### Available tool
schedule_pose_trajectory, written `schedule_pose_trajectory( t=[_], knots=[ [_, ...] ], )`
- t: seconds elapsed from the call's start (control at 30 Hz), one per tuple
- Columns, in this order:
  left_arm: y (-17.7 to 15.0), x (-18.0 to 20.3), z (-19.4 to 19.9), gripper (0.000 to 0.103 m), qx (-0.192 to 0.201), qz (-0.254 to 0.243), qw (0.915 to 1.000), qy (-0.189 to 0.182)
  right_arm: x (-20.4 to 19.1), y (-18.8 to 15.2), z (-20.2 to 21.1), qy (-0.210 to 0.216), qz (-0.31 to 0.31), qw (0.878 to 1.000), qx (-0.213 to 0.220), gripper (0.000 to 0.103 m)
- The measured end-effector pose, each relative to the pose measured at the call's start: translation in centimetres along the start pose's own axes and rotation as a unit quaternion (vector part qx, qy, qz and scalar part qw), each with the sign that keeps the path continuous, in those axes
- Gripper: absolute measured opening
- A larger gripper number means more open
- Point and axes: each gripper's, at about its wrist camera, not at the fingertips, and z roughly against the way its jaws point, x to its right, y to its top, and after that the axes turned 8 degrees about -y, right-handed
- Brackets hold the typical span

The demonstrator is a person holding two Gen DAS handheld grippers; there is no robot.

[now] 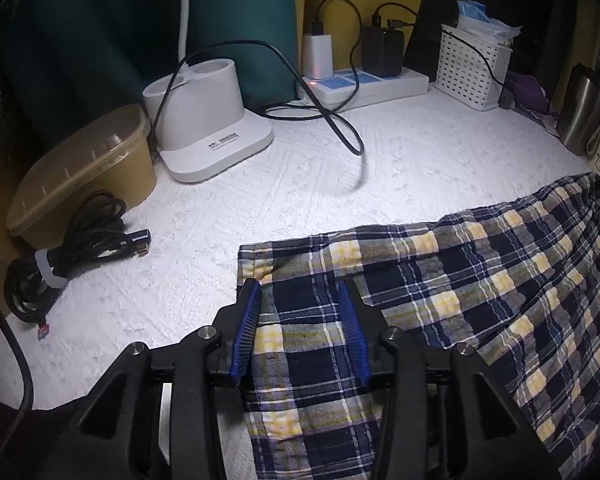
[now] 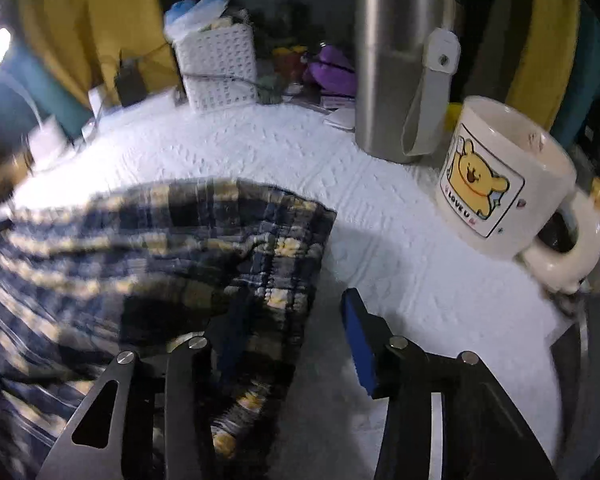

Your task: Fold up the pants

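Lying flat on the white textured cloth, plaid pants, hem end at left; left gripper parted over that hem, blue pads clear of fabric; right gripper part open astride the pants' right edge, nothing clamped; cartoon-bear mug and steel tumbler far right.

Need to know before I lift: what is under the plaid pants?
The plaid pants lie on a white textured cloth that spreads out around them. Whatever sits directly beneath the fabric is covered.
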Motion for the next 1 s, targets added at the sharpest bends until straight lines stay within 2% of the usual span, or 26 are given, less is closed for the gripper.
schedule_pose_trajectory(
  t=[0.27,0.33,0.4,0.43,0.5,0.7,0.8,1.0],
  knots=[
    [-0.1,-0.3,0.1,0.042,0.0,0.006,1.0,0.008,0.7,-1.6,1.2,-0.05,0.018,0.999,-0.003,0.046],
    [-0.1,-0.7,0.2,0.042,0.0,0.012,0.9998,0.016,1.1,-2.1,1.7,-0.06,0.016,0.998,0.0,0.051],
    [-0.1,-1.0,0.3,0.042,-0.003,0.02,0.9996,0.018,1.8,-2.8,2.7,-0.085,0.01,0.996,0.009,0.066],
    [-0.1,-1.1,0.4,0.042,-0.006,0.024,0.9995,0.021,2.1,-2.9,3.1,-0.086,0.004,0.996,0.013,0.067],
    [-0.2,-1.0,0.9,0.042,-0.015,0.03,0.999,0.029,2.7,-3.6,4.6,-0.074,-0.01,0.997,0.025,0.068],
    [-1.6,0.9,4.8,0.042,0.011,0.024,0.9996,-0.006,3.7,-5.8,9.2,-0.046,-0.046,0.996,0.058,0.068],
    [-2.7,2.2,6.0,0.042,0.008,0.018,0.9994,-0.028,2.7,-7.0,9.8,-0.024,-0.033,0.998,0.048,0.068],
    [-4.5,3.5,6.6,0.042,-0.006,0.012,0.9992,-0.037,-0.2,-8.8,9.7,-0.007,-0.013,1.0,0.028,0.068]
  ],
)
